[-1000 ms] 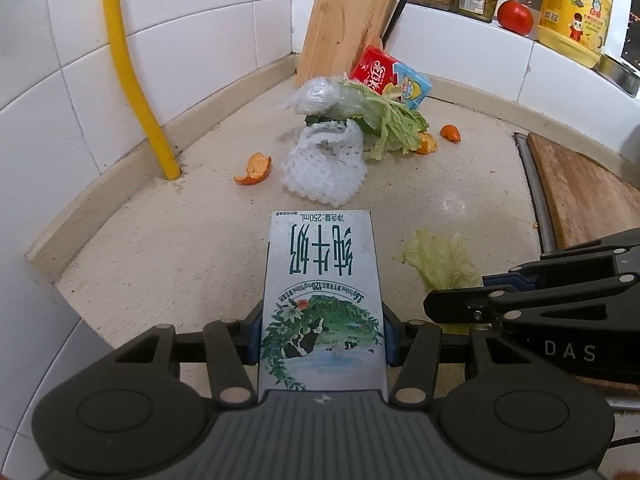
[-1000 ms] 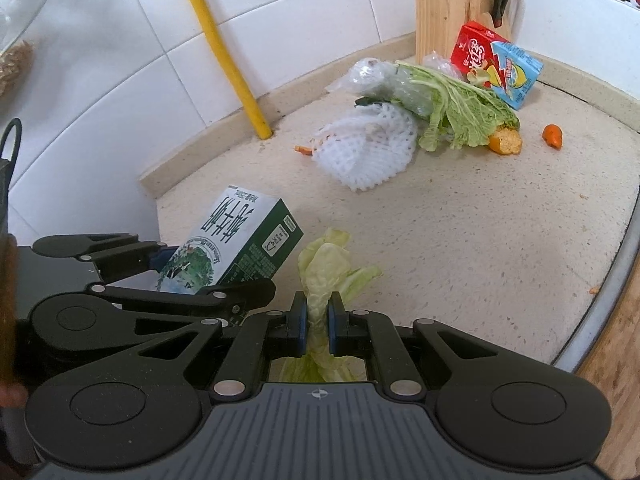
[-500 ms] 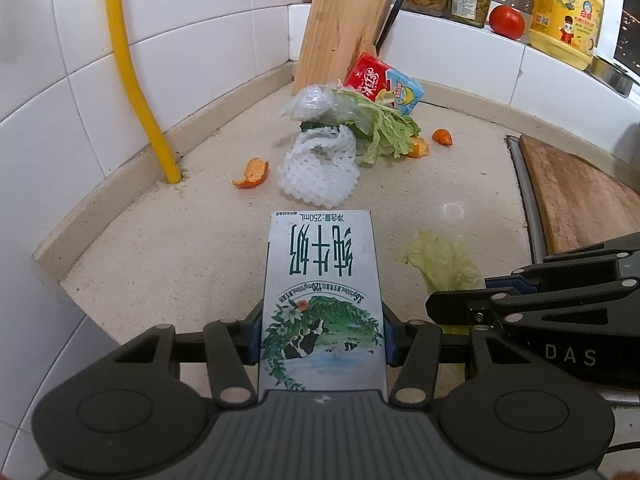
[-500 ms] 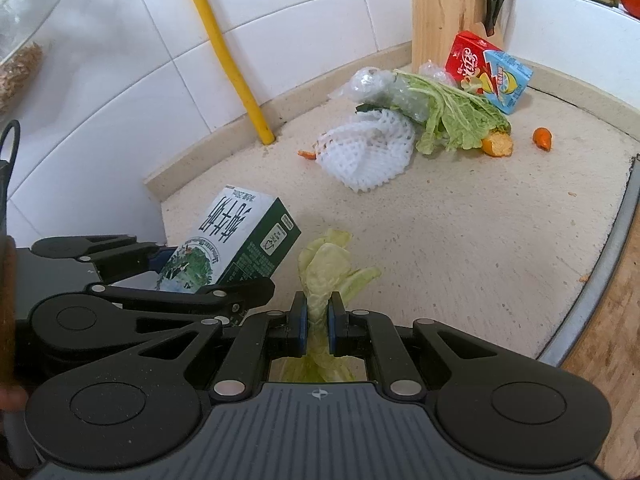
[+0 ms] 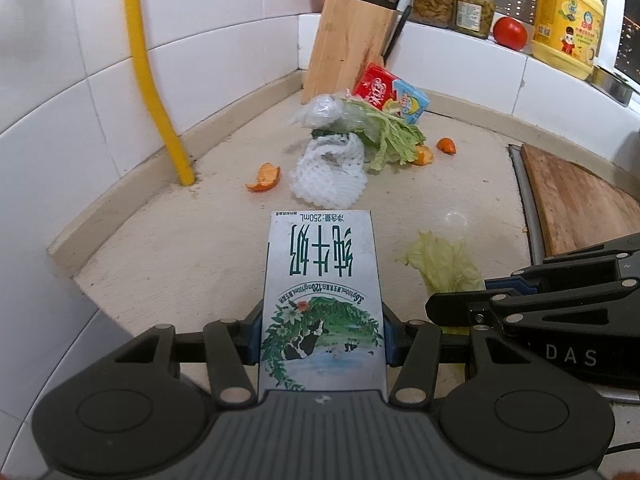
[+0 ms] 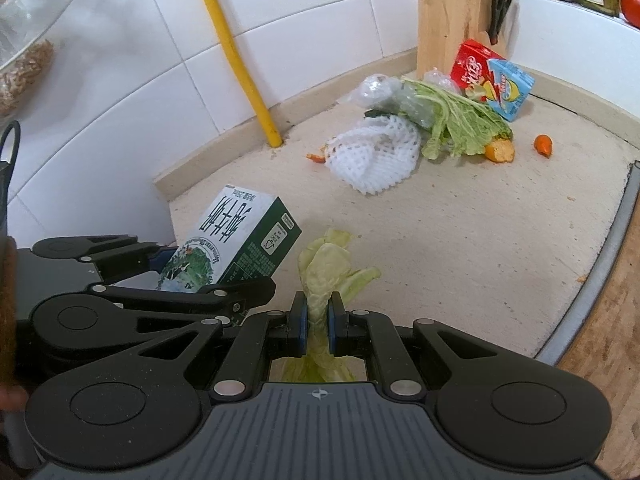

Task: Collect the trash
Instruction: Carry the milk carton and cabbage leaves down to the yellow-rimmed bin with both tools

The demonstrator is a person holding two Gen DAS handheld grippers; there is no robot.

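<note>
My left gripper (image 5: 322,344) is shut on a green and white milk carton (image 5: 322,292), held above the speckled counter (image 5: 200,248); the carton (image 6: 236,244) also shows at the left of the right wrist view. My right gripper (image 6: 318,320) is shut on a pale cabbage leaf (image 6: 328,268), which hangs beside the carton (image 5: 440,264). Farther back lies a heap of trash: a white foam fruit net (image 5: 328,176), a leafy cabbage piece (image 5: 384,132), a crumpled clear wrapper (image 5: 320,110), a red and blue drink carton (image 5: 392,92) and orange peels (image 5: 266,178).
A yellow pipe (image 5: 152,80) runs down the tiled wall at the left. A wooden knife block (image 5: 352,40) stands in the corner. Jars (image 5: 474,8), a tomato (image 5: 509,32) and a yellow bottle (image 5: 568,16) sit on the ledge. A wooden board (image 5: 576,204) lies at the right.
Both grippers have drawn back and up a little from the trash heap, so more of the ledge and knife block shows. Both grips are unchanged.
</note>
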